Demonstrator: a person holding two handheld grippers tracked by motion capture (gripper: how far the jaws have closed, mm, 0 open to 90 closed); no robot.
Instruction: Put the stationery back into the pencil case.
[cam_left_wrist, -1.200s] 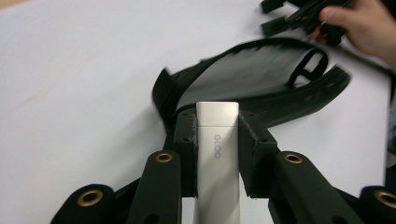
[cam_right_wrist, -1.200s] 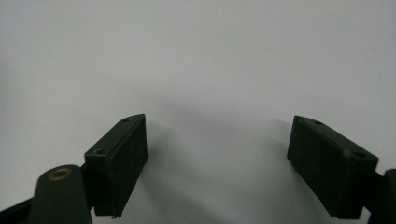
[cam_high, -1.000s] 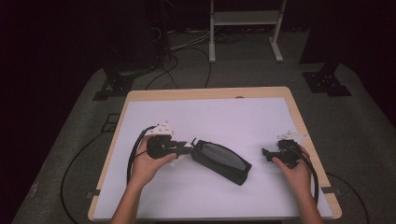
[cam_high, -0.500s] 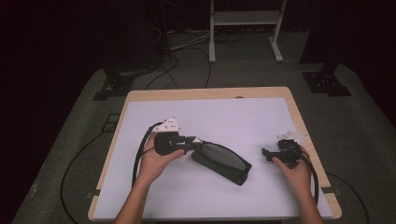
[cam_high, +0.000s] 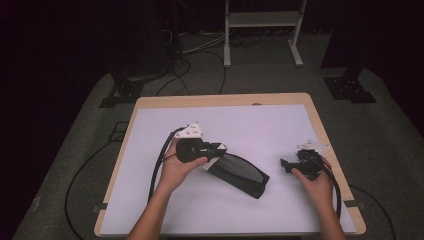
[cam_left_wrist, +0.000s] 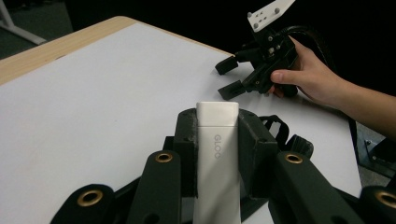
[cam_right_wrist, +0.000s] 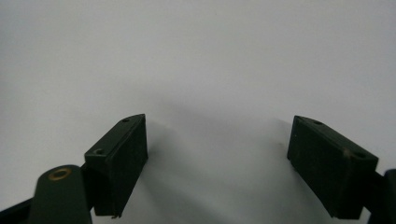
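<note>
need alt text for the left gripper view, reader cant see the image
The left gripper clamps an upright white glue stick marked GLOO between its two black jaws, above a white table. Farther off at upper right, a hand holds the right gripper, jaws open, just over the table.

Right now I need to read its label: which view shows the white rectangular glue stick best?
The left gripper view: the white rectangular glue stick stands clamped, lettering legible. The high view shows a white sliver beside the black pouch.
</note>
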